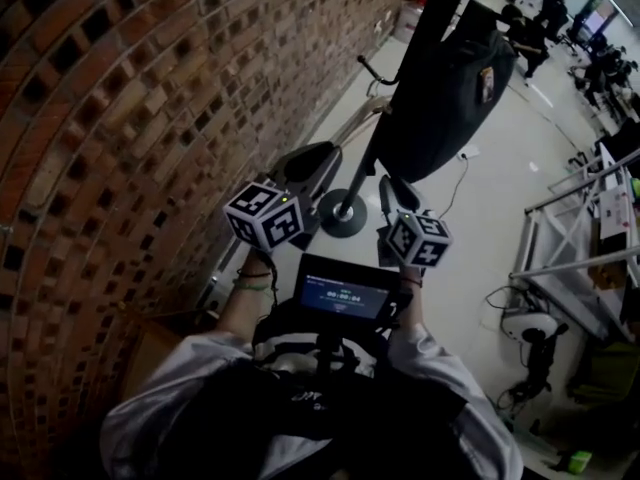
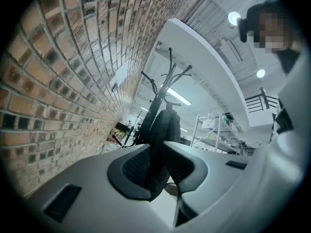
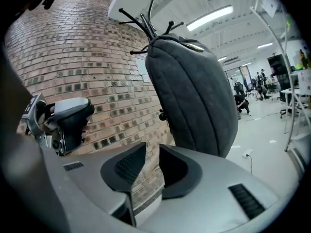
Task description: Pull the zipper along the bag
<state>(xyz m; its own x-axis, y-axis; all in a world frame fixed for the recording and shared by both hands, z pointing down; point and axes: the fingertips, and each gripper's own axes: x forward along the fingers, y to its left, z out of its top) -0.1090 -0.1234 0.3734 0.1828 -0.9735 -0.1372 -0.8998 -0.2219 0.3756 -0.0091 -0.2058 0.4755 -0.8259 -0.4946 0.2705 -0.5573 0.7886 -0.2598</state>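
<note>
Dark grey fabric forms the bag (image 1: 447, 93), which hangs on a black coat stand (image 1: 343, 211) in the upper centre of the head view. In the right gripper view the bag fills the upper centre of the frame; its zipper cannot be made out in any view.

The right gripper (image 3: 151, 165) sits below the bag and apart from it. Its jaws are spread, with only brick and floor showing in the gap. The left gripper (image 2: 156, 171) is held left of the stand pole, near the wall. Its jaws stand a narrow way apart and grip nothing; the bag shows well beyond them.

A pale, smooth floor (image 1: 470, 228) runs from the centre to the right of the head view. A white cable (image 1: 462, 155) lies on it just right of the bag. A curved brick wall (image 1: 120, 118) with dark recessed openings fills the left half of that view and meets the floor just left of the stand base.

Metal-frame racks (image 1: 575, 233) line the right edge. Open floor lies between the stand and the racks; only a narrow strip separates the stand from the wall. A lit screen (image 1: 345, 293) sits at lower centre, against the person's chest. People (image 1: 545, 18) occupy the top right corner, well apart from the stand.
</note>
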